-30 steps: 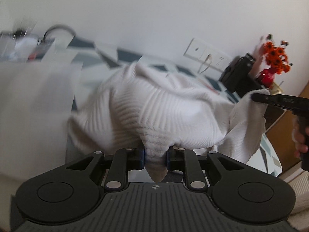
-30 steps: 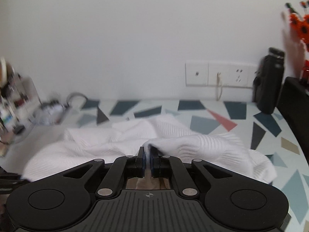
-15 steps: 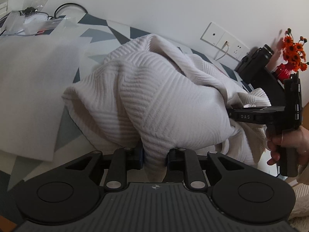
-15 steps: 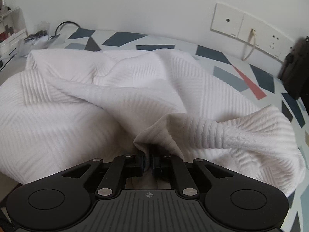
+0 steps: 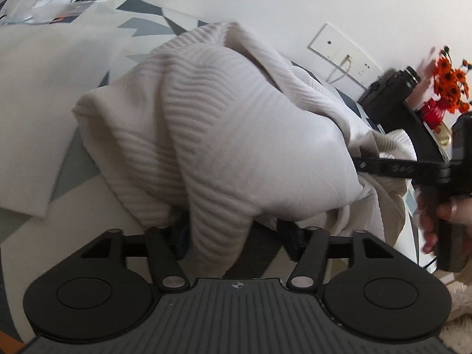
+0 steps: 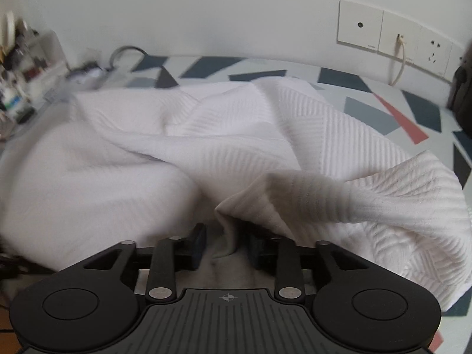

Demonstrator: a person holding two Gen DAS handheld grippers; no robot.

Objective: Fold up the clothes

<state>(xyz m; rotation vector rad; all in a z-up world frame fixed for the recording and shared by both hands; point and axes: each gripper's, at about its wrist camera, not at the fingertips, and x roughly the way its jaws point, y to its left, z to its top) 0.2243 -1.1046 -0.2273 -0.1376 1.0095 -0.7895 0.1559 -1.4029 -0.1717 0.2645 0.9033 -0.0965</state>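
A white ribbed sweater (image 5: 236, 124) lies heaped on the patterned table (image 6: 368, 109). My left gripper (image 5: 236, 236) is at its near edge, jaws opening. A hanging fold of the sweater droops between the spread fingers, and the pads do not press on it. In the right wrist view the sweater (image 6: 206, 147) fills the middle. My right gripper (image 6: 225, 243) has its jaws opening too, with a ribbed hem loose between the parted pads. The left wrist view also shows the right gripper (image 5: 362, 168) reaching into the sweater's right side, held by a hand (image 5: 454, 209).
A white sheet (image 5: 35, 88) covers the table's left part. Wall sockets (image 6: 392, 29) with a plugged-in cable sit behind. A black case (image 5: 389, 88) and orange flowers in a red vase (image 5: 448, 79) stand at the right. Clutter (image 6: 17, 67) is at the far left.
Both grippers were shut on folds of the sweater and now stand with jaws parted. Both have come down, and the sweater has settled lower onto the table.
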